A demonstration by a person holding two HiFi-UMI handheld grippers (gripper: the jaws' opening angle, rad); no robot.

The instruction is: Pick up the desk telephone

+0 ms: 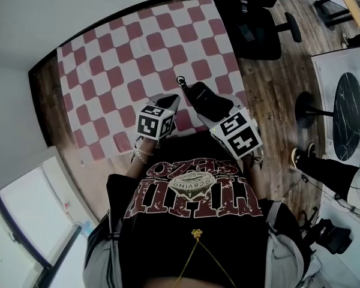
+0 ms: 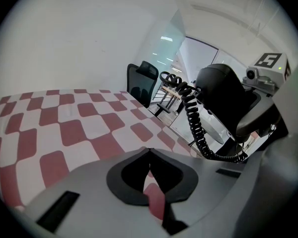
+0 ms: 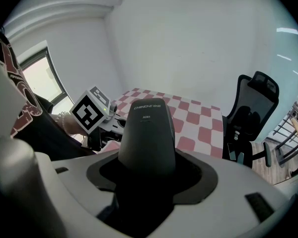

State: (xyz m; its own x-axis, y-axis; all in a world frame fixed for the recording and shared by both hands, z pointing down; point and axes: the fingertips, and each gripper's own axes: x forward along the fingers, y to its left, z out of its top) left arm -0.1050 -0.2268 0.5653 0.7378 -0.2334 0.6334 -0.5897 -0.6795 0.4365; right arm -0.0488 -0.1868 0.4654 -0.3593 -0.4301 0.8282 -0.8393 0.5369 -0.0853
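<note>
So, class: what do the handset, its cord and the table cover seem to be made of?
The handset: likely moulded plastic, matt dark grey; smooth skin, printed lettering.
The cord: probably rubbery plastic sheath, black; tight springy coils.
The table cover: red and white checks, flat matt surface; cloth or vinyl, cannot tell.

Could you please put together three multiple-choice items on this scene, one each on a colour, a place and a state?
1. The tablecloth's checks are: A blue and white; B red and white; C green and yellow.
2. The telephone handset is: A lying on the tablecloth; B in the left gripper; C in the right gripper.
3. The left gripper's jaws are: A wide apart; B shut on nothing; C shut on the telephone handset.
Answers: B, as the head view shows red and white squares; C, as the right gripper view shows its jaws clamped on it; B, as the left gripper view shows its jaw tips meeting.
</note>
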